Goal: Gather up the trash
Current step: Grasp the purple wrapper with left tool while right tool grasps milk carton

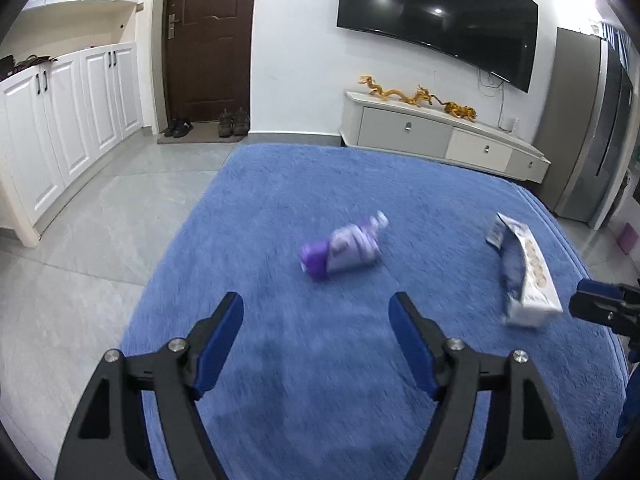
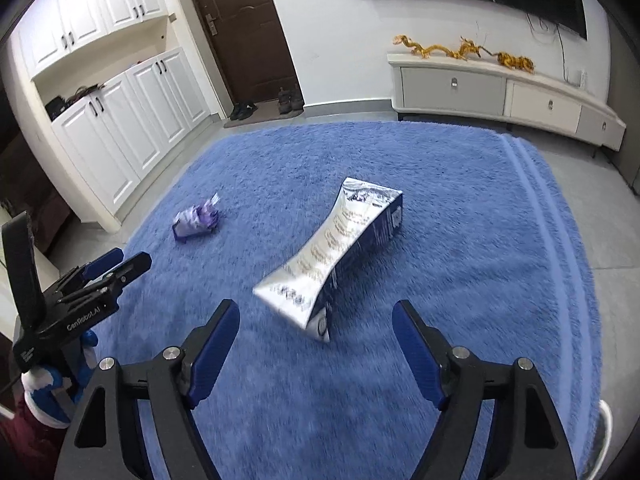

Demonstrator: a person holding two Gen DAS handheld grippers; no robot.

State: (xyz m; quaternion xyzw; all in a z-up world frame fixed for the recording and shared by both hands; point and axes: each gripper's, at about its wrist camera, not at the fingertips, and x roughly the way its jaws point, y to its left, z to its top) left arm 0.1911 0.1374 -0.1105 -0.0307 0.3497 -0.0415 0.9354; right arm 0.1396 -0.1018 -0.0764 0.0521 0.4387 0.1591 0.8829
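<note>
The left gripper [image 1: 316, 312] has its blue-padded jaws spread wide with nothing between them, hanging above the blue rug [image 1: 280, 200] and pointing down at it. Just ahead of its tips lies a crumpled purple wrapper [image 1: 344, 248], resting on the pile and apart from the pads. The right gripper [image 2: 316, 320] is likewise released, its jaws wide and empty over the same rug. Just beyond its tips, slightly left of centre, lies a flattened blue-and-white carton [image 2: 340, 248], dented in the middle, its near end close to the fingers but not touching them. From the left wrist view the carton sits to the right of the wrapper, the two well apart on the rug. In the right wrist view a gloved hand [image 2: 48, 392] shows beneath the left gripper at the left edge. Beyond the rug are a grey tiled floor [image 1: 80, 240], white cabinets [image 1: 60, 128], a dark brown door [image 1: 208, 40] with shoes [image 1: 234, 122] at its foot, a low TV console [image 1: 440, 132] carrying golden figurines [image 1: 416, 96], and a wall-mounted television [image 1: 436, 16].
</note>
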